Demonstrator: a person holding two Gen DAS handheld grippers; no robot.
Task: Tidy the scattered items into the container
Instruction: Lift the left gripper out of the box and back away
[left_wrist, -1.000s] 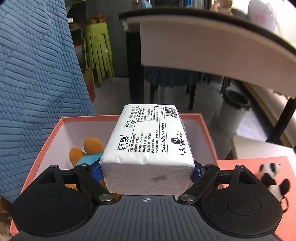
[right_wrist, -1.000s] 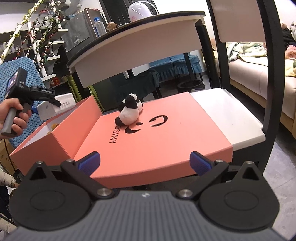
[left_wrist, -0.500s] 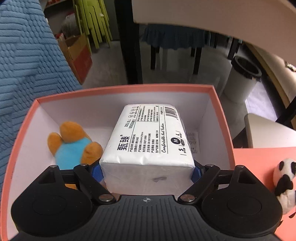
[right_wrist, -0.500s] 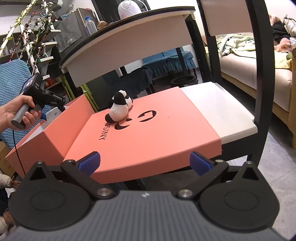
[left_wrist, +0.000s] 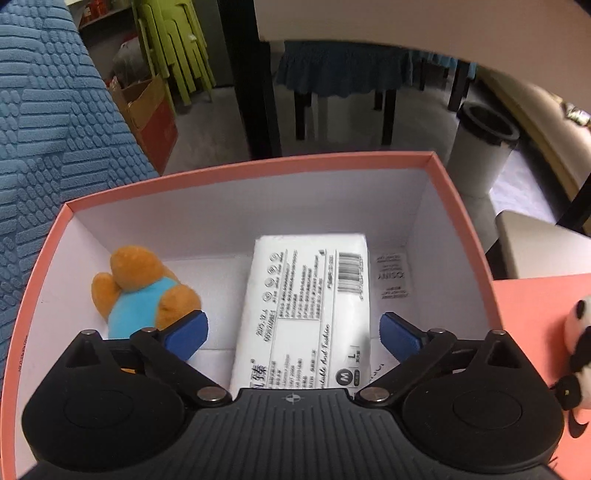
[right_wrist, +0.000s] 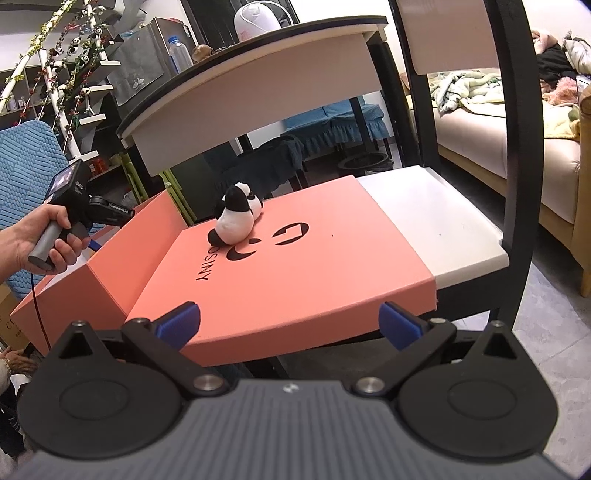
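Note:
The white tissue pack (left_wrist: 306, 314) lies on the floor of the coral box (left_wrist: 258, 168), beside an orange plush in a blue shirt (left_wrist: 142, 295). My left gripper (left_wrist: 293, 334) hangs open over the pack, its blue pads clear of both sides. A panda plush (right_wrist: 236, 216) sits on the coral lid (right_wrist: 314, 266) to the right of the box; its edge shows as the panda plush (left_wrist: 576, 354) in the left wrist view. My right gripper (right_wrist: 290, 325) is open and empty, low in front of the lid's near edge. A hand (right_wrist: 40, 240) holds the left gripper's handle above the coral box (right_wrist: 110, 273).
The lid rests on a white chair seat (right_wrist: 436, 218) with a black frame. A white-edged table (right_wrist: 251, 92) overhangs behind. A blue textured cushion (left_wrist: 48, 122) stands left of the box, a bin (left_wrist: 484, 147) and green stools (left_wrist: 173, 48) on the floor beyond. A sofa (right_wrist: 498, 129) lies right.
My left gripper lowered the tissue pack into the box and opened, leaving it on the box floor. The right gripper shifted slightly and stayed open.

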